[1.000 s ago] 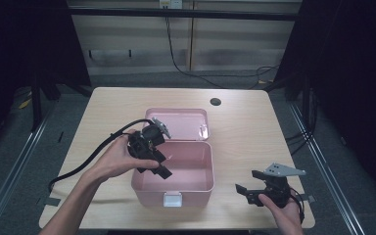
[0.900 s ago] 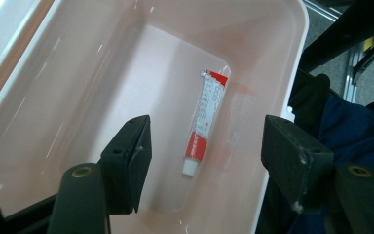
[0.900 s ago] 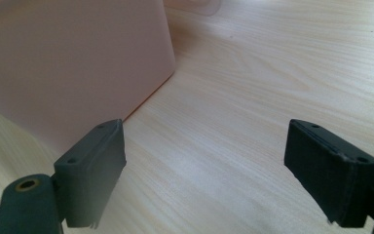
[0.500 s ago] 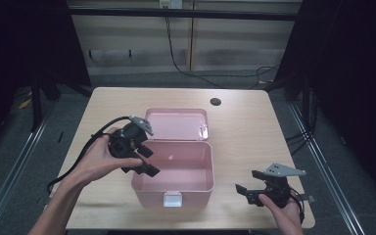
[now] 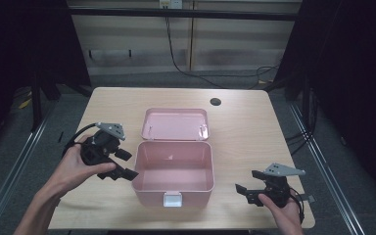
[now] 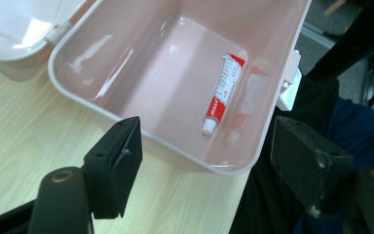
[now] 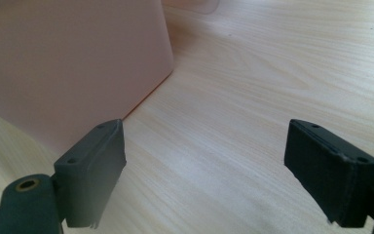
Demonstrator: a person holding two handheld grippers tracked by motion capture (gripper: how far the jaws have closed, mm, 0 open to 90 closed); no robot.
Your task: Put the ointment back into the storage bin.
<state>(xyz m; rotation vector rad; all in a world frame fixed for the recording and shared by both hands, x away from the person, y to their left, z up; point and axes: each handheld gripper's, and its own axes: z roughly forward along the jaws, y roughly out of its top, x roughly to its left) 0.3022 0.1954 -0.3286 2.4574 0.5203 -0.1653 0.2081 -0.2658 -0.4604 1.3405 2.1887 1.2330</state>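
A: High view first. Pink box (image 5: 174, 171) mid-counter (image 5: 254, 127), lid (image 5: 176, 124) flipped open and lying flat behind it. Left claw (image 5: 123, 164) just beside the box's left wall, jaws apart, holding nothing.

B: Right claw (image 5: 248, 190)?

A: Parked near the counter's front right corner, well apart from the box. Right gripper view has both jaws spread wide over bare wood, nothing between them.

B: Anything in the box?

A: Left gripper view: red-and-white tube (image 6: 222, 90) lying flat on the box floor, close to one wall, cap end toward the camera. Faint reflection of it on that wall.

B: Progress?

A: Looks like the packing part is done, tube in, both claws empty. Left to do, I'd guess: swing the lid over and snap the white latch (image 5: 172, 199) at the front.
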